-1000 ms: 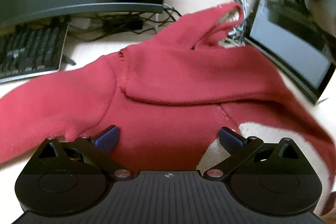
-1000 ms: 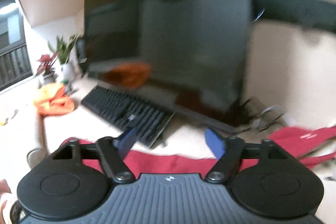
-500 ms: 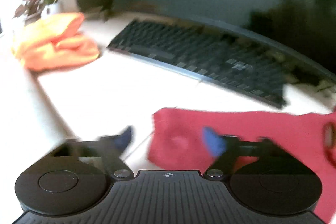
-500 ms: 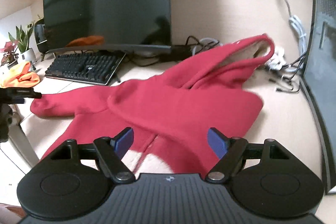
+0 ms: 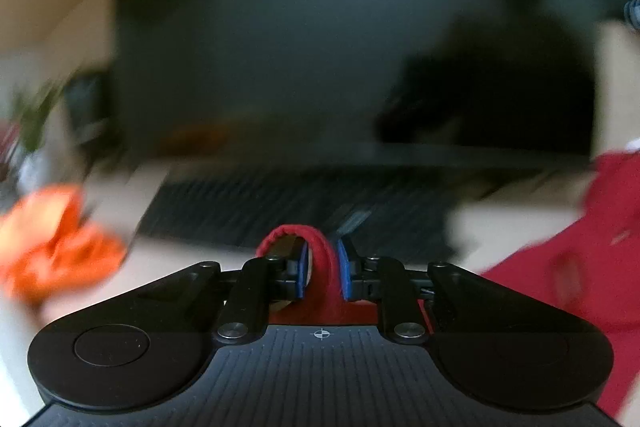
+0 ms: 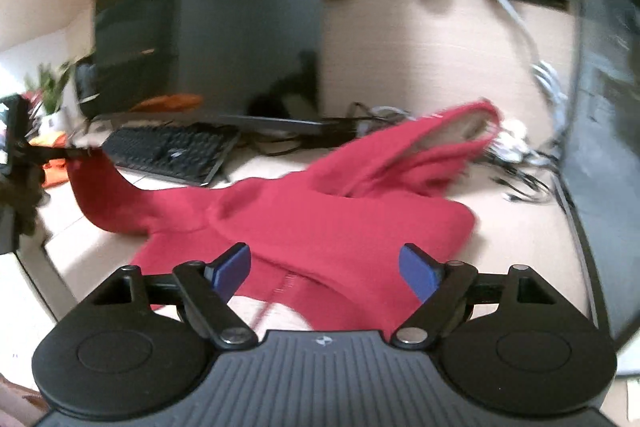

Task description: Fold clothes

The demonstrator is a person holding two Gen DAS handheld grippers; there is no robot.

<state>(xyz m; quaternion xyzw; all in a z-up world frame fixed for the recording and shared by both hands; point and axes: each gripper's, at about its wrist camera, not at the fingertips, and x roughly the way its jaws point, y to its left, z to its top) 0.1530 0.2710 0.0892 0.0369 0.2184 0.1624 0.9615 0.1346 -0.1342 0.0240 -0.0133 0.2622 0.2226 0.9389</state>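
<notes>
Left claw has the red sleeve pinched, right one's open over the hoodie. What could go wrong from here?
1. The left claw holds only a narrow fold at the end of the sleeve; a quick pull may let it slip out.
2. The lifted sleeve hangs close to the keyboard, so swinging it across could drag or nudge the keys.
3. The hood lies by the tangled cables; tugging the red hoodie might snag them.
</notes>
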